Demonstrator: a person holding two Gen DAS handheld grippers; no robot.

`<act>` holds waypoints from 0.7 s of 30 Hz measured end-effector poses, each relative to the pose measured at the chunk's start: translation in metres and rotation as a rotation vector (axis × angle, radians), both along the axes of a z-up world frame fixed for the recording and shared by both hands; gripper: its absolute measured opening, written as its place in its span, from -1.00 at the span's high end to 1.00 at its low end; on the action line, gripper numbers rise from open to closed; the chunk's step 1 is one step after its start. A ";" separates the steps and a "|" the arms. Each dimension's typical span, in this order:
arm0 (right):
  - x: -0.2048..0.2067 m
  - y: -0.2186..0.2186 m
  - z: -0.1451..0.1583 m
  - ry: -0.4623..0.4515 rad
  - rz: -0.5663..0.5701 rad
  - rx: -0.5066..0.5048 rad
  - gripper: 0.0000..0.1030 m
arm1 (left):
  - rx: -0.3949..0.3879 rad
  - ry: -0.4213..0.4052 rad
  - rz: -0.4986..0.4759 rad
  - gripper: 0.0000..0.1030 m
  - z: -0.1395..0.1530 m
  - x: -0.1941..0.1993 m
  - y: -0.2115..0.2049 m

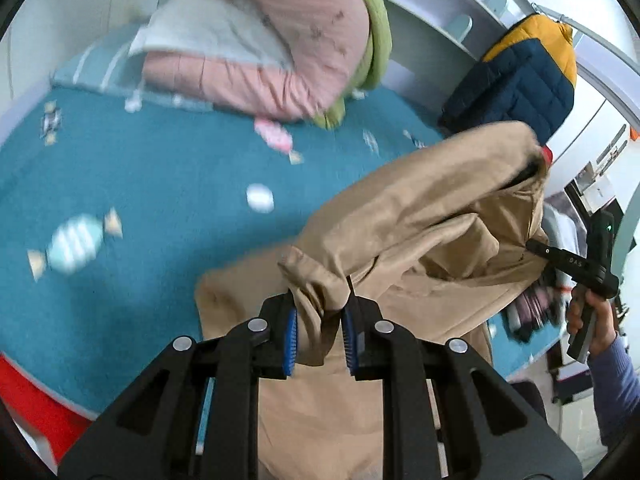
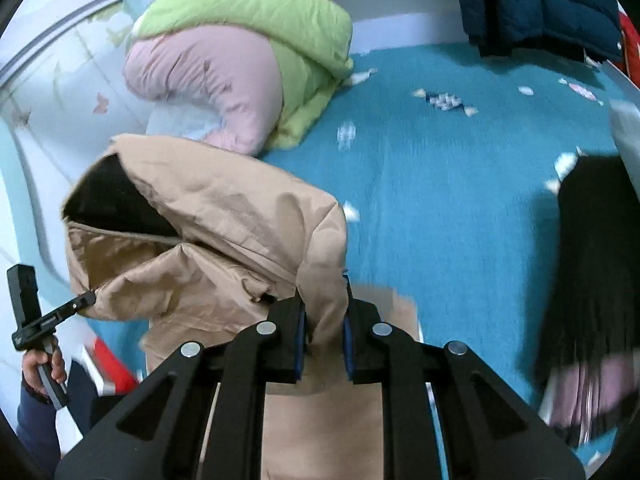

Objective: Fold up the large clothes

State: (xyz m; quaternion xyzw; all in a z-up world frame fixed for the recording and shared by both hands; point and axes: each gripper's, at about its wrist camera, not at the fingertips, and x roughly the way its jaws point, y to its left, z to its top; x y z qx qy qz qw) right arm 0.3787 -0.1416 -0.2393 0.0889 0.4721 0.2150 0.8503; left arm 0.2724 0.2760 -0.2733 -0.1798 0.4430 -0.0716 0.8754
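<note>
Your left gripper (image 1: 319,334) and right gripper (image 2: 325,340) each pinch the tan jacket (image 1: 420,216), lifted above the near side of the blue bed (image 1: 160,184), seemingly to spread it for folding.

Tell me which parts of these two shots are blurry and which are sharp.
Left wrist view: left gripper and tan jacket sharp, teal bedspread motion-smeared. Right wrist view: right gripper sharp, dark clothes at right streaked; both frames fisheye-curved.

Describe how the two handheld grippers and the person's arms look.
Both the left gripper and the right gripper are matte black with silver round pins and blue ribbed pads. The other view shows grey handles, white lettering, a green light. Sleeves are blue-purple.
</note>
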 end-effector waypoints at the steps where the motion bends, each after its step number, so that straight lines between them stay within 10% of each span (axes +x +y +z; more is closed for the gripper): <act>1: -0.013 -0.004 -0.007 0.013 0.001 -0.010 0.74 | -0.001 0.011 -0.006 0.65 -0.005 -0.011 -0.004; 12: -0.087 -0.040 -0.094 0.234 -0.092 -0.099 0.59 | -0.022 0.150 0.051 0.60 -0.071 -0.077 -0.012; 21: -0.120 -0.052 -0.055 0.180 -0.057 -0.173 0.37 | 0.025 0.138 0.096 -0.38 -0.042 -0.114 0.000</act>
